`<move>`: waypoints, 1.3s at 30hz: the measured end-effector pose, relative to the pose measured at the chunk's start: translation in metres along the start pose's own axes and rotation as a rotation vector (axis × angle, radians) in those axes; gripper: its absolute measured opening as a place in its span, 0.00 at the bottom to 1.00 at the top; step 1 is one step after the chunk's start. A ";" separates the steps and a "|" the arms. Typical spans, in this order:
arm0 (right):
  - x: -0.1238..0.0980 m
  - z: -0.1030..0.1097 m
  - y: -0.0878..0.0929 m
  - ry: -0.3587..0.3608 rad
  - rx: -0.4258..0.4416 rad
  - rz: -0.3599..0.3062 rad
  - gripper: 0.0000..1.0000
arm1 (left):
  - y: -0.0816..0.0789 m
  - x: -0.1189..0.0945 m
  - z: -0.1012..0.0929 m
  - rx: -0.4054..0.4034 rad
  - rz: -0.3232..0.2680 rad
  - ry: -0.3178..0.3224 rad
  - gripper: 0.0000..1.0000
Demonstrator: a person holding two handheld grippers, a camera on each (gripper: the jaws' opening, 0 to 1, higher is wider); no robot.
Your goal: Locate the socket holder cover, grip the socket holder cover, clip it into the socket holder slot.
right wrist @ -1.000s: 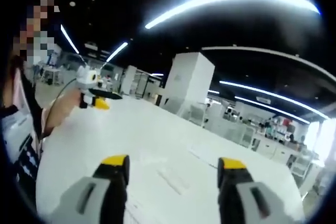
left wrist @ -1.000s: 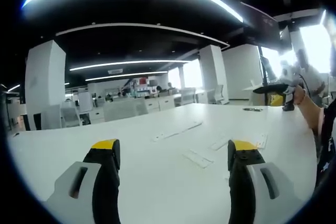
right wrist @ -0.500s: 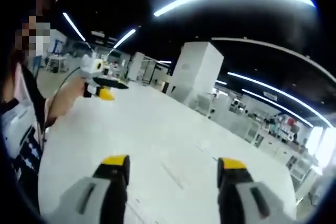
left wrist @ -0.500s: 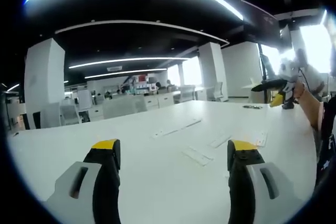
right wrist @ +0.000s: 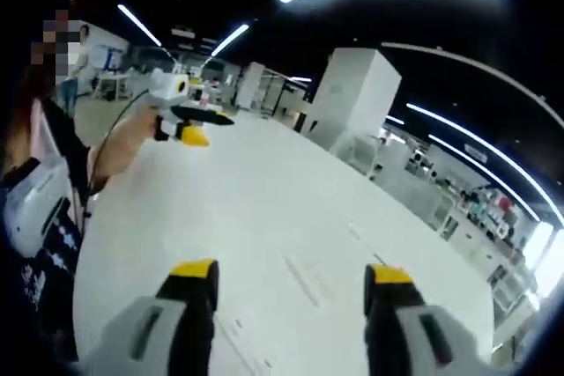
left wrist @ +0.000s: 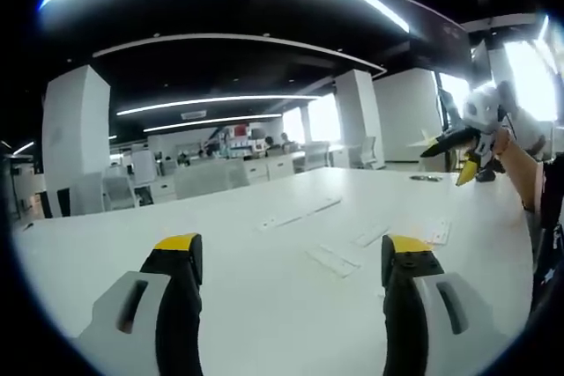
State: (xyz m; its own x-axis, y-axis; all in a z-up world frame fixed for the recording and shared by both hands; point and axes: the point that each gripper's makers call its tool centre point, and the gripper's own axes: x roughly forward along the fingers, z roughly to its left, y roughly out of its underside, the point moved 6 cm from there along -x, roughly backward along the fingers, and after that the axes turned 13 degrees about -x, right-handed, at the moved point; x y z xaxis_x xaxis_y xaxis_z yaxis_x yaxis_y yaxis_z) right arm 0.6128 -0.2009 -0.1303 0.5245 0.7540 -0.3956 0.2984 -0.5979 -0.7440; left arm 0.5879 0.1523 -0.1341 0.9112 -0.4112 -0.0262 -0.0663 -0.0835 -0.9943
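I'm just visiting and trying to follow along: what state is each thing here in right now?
Left gripper: open, empty, held above the table.
Right gripper: open, empty, above the table.
White table: a few flat white parts lie on it, untouched.
Ceiling light strips: on.

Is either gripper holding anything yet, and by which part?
Nothing is held. The left gripper and right gripper are both open above the white table, with no part between their jaws.
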 end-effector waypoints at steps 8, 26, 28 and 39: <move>0.008 -0.004 0.019 -0.037 -0.031 0.126 0.67 | 0.003 0.001 -0.001 0.006 0.013 -0.008 0.82; 0.015 0.005 0.033 -0.220 -0.165 0.306 0.66 | 0.004 0.007 -0.003 0.013 0.028 -0.021 0.82; 0.016 0.007 0.032 -0.236 -0.174 0.311 0.66 | 0.004 0.007 -0.003 0.014 0.029 -0.023 0.82; 0.026 0.019 0.032 -0.359 -0.258 0.394 0.66 | 0.003 0.007 -0.003 0.015 0.030 -0.019 0.82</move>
State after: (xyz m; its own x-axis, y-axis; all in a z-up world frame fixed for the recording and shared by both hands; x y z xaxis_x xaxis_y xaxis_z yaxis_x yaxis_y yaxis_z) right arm 0.6214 -0.1953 -0.1749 0.3463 0.4793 -0.8064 0.3435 -0.8647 -0.3665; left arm 0.5925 0.1468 -0.1368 0.9165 -0.3958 -0.0581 -0.0878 -0.0572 -0.9945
